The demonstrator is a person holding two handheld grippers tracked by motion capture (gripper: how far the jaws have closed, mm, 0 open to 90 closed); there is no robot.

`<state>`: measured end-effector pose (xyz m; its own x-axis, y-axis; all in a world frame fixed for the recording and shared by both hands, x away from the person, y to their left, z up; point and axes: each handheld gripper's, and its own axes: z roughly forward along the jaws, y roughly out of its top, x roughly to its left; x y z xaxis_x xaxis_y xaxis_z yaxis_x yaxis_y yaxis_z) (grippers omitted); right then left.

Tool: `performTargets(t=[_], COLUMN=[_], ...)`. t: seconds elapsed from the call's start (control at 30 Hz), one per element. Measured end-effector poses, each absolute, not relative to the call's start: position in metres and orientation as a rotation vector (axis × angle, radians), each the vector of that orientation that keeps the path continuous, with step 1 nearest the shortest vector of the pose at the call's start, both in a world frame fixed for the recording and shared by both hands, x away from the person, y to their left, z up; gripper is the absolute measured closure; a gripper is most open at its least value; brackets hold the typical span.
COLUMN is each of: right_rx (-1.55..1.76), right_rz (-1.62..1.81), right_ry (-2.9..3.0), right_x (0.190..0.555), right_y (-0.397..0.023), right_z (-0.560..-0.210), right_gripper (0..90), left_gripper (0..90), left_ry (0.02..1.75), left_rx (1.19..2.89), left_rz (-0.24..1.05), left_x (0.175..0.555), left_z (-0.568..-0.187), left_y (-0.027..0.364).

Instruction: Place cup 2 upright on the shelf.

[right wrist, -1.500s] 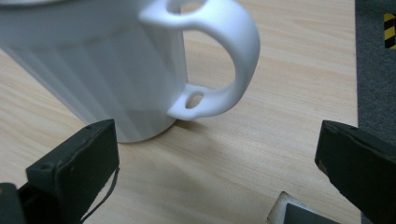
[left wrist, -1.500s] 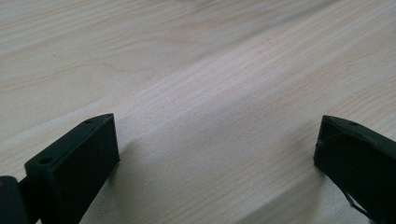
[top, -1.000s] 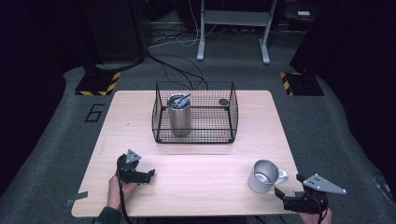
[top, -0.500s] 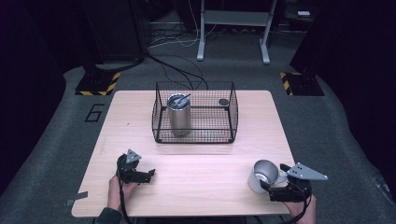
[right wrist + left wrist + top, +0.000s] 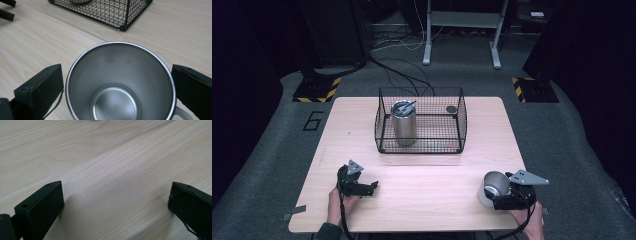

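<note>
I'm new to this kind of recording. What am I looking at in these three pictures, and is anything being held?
A person holds a hand-held two-jaw gripper in each hand. The high view looks down on the wooden table; the other two pictures come from cameras riding on each gripper. The left gripper rests open on bare wood. The right gripper has its open jaws either side of a steel mug, not clamping it. Farther back stands a wire basket with a steel tumbler inside.
</note>
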<state>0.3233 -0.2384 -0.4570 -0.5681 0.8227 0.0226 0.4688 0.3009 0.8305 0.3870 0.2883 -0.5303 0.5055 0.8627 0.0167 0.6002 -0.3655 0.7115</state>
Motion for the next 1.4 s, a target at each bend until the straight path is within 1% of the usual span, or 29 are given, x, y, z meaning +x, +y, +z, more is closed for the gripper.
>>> performTargets(t=[0.17, 0.23, 0.27, 0.37, 0.47, 0.77, 0.9, 1.4], right_rx=[1.167, 1.166, 1.15, 1.147, 1.143, 1.137, 1.145, 1.09], right_rz=[1.128, 1.122, 1.125, 1.13, 1.134, 1.115, 1.157, 1.159], right_ry=[2.18, 2.172, 2.176, 2.175, 2.173, 2.187, 2.157, 2.171], right_x=[0.325, 0.324, 0.323, 0.324, 0.324, 0.323, 0.322, 0.328], right_y=[-0.237, -0.238, -0.238, -0.238, -0.238, -0.237, -0.237, -0.225], right_z=[-0.462, -0.464, -0.465, -0.465, -0.465, -0.463, -0.462, -0.44], right_gripper=[0.0, 4.2, 4.8, 5.1, 5.5, 5.8, 5.8, 5.8], left_gripper=[0.4, 0.3, 0.2, 0.3, 0.3, 0.3, 0.3, 0.3], left_ry=[1.195, 1.201, 1.202, 1.225, 1.221, 1.226, 1.226, 1.226], left_rx=[2.094, 2.076, 2.077, 2.069, 2.075, 2.067, 2.068, 2.065], left_rz=[0.518, 0.532, 0.532, 0.52, 0.537, 0.539, 0.539, 0.54], left_x=[0.387, 0.387, 0.387, 0.388, 0.388, 0.388, 0.388, 0.388], left_z=[-0.53, -0.531, -0.531, -0.531, -0.531, -0.531, -0.531, -0.531], left_y=[0.288, 0.287, 0.287, 0.285, 0.285, 0.285, 0.285, 0.285])
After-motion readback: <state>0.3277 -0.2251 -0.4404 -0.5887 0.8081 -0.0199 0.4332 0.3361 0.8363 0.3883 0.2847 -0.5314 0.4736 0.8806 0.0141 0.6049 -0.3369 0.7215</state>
